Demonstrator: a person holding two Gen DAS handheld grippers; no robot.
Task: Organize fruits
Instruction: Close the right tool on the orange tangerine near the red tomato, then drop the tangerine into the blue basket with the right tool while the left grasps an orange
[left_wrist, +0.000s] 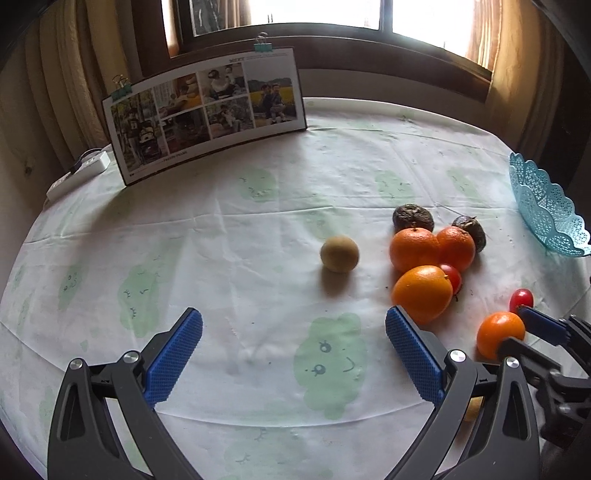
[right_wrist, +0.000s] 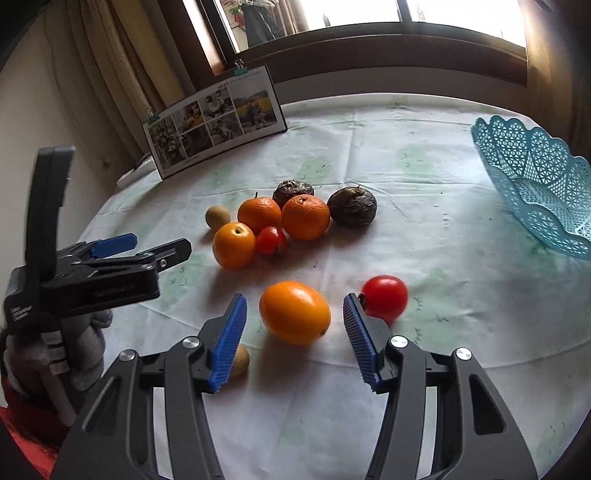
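A round table covered with a white cloth printed with pale green shapes (right_wrist: 424, 206) is seen from both wrist cameras. A cluster of fruit lies near its middle: two round oranges (right_wrist: 259, 214) side by side, two dark wrinkled round fruits (right_wrist: 352, 206) behind them, a smooth orange fruit (right_wrist: 234, 245) in front, and a small red tomato (right_wrist: 271, 240) tucked between these. A small tan-brown round fruit (left_wrist: 339, 254) is set apart to the left of the cluster.

Nearer the cameras, an oval smooth orange fruit (right_wrist: 294, 312) rests on the cloth between the blue ribbed pads of the right gripper (right_wrist: 294, 334). The jaws are spread wider than the fruit and neither pad appears to touch it, so the gripper is released, nothing being grasped. A second red tomato (right_wrist: 385, 297) lies just beside the right pad. A small yellowish-brown fruit (right_wrist: 241, 360) is partly hidden behind the left pad; what kind it is cannot be told.

The left gripper (left_wrist: 293, 354) is held above bare cloth with its jaws wide apart and nothing between them.

A light blue lattice plastic basket (right_wrist: 532, 177) with a scalloped rim stands at the right edge of the table, well apart from the fruit. A photo calendar held by binder clips (left_wrist: 207, 107) is propped at the far side, below the window (left_wrist: 314, 14).
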